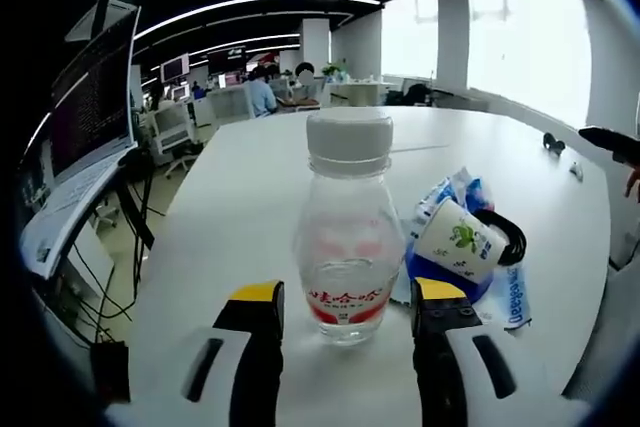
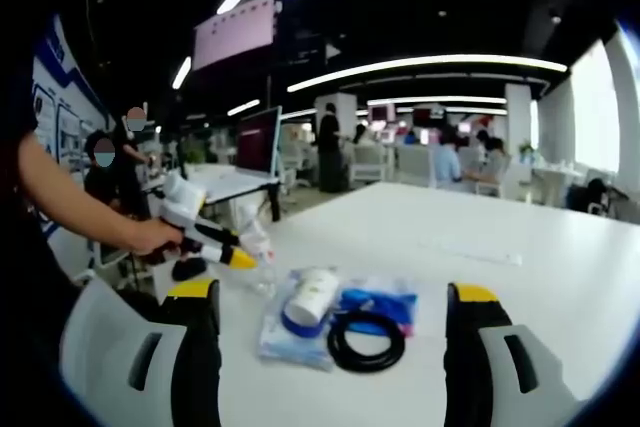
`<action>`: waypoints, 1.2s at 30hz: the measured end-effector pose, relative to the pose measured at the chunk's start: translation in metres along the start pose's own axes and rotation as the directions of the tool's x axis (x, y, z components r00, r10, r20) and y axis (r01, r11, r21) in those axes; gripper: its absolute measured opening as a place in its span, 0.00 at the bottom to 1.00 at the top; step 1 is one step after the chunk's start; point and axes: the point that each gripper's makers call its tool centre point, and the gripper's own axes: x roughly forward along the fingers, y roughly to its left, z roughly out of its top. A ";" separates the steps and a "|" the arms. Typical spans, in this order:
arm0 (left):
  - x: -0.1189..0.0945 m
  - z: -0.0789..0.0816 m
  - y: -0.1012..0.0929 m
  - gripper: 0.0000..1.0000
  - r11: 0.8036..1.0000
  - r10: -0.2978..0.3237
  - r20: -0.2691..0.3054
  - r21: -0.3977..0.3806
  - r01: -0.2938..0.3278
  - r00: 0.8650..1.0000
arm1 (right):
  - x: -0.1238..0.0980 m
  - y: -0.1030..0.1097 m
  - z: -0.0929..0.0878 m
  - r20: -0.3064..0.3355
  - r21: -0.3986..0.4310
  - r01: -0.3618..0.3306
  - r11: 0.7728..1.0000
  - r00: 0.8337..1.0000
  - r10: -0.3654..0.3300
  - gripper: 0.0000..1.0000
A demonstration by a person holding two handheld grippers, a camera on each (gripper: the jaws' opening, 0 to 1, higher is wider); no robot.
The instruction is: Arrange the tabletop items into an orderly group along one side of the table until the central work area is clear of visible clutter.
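Clear bottle (image 1: pixel 346 247), red unreadable label, between apart left claw (image 1: pixel 345 309); right claw (image 2: pixel 330 312) apart

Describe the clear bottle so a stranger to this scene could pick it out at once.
On the big white table, look between the jaws of the left gripper. The bottle stands upright there, left of a pile holding a tipped paper cup and a black cable loop. It alone is transparent, with a white cap and red label.

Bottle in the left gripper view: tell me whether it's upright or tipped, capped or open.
Upright and capped. The bottle stands on the table with its white cap on top, between the left tool's open jaws.
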 end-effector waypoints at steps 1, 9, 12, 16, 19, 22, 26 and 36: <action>0.001 0.001 -0.001 0.50 1.000 0.003 0.000 0.003 -0.003 1.000 | -0.001 -0.001 0.000 0.001 0.004 0.002 1.000 1.000 -0.002 0.91; 0.012 0.007 -0.001 0.51 1.000 0.025 0.002 -0.006 -0.025 1.000 | -0.017 -0.001 -0.016 -0.011 0.031 0.018 0.999 1.000 -0.018 0.91; 0.017 0.007 0.000 0.51 0.999 0.031 -0.002 -0.023 -0.031 1.000 | -0.024 -0.004 -0.021 -0.011 0.056 0.038 0.998 0.999 -0.037 0.91; 0.021 0.009 -0.002 0.50 0.999 0.035 -0.006 0.003 -0.035 0.999 | -0.029 -0.004 -0.028 -0.014 0.071 0.054 0.996 0.998 -0.053 0.91; 0.023 0.009 -0.002 0.49 0.999 0.033 -0.009 -0.008 -0.033 0.999 | -0.031 -0.004 -0.033 -0.020 0.078 0.060 0.995 0.998 -0.059 0.91; 0.026 0.008 0.000 0.48 0.999 0.039 -0.018 -0.003 -0.039 0.999 | -0.034 -0.003 -0.038 -0.034 0.082 0.066 0.994 0.997 -0.064 0.91; 0.028 0.004 0.002 0.45 0.999 0.027 -0.027 -0.046 -0.028 0.999 | -0.037 -0.004 -0.042 -0.045 0.087 0.073 0.994 0.997 -0.069 0.91; 0.028 0.002 0.004 0.41 0.999 0.034 -0.018 -0.021 -0.034 0.999 | -0.044 -0.007 -0.045 -0.046 0.108 0.082 0.991 0.996 -0.077 0.91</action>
